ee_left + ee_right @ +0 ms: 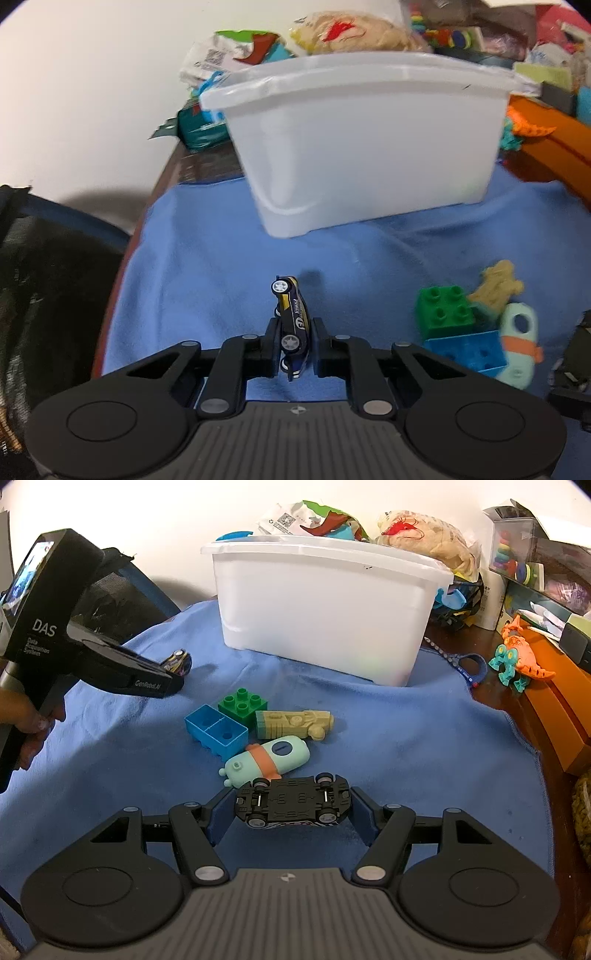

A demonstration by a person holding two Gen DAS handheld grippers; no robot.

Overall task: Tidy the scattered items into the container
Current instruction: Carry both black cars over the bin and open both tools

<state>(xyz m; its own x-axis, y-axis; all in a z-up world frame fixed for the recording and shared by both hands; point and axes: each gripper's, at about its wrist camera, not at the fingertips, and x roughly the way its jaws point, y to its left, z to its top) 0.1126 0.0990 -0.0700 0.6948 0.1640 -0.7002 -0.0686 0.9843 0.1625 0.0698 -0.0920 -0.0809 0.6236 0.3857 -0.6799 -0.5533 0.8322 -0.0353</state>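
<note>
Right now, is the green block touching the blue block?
Touching. The right wrist view shows the green block pressed against the blue block's far edge, no cloth between.

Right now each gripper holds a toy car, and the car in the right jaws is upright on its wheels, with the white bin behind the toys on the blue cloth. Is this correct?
Not quite. In the right wrist view the car in the right gripper is upside down: its black underside and wheels face up. The rest stands: the left gripper holds the dark blue car, and the white bin stands behind the toys on the blue cloth.
</note>
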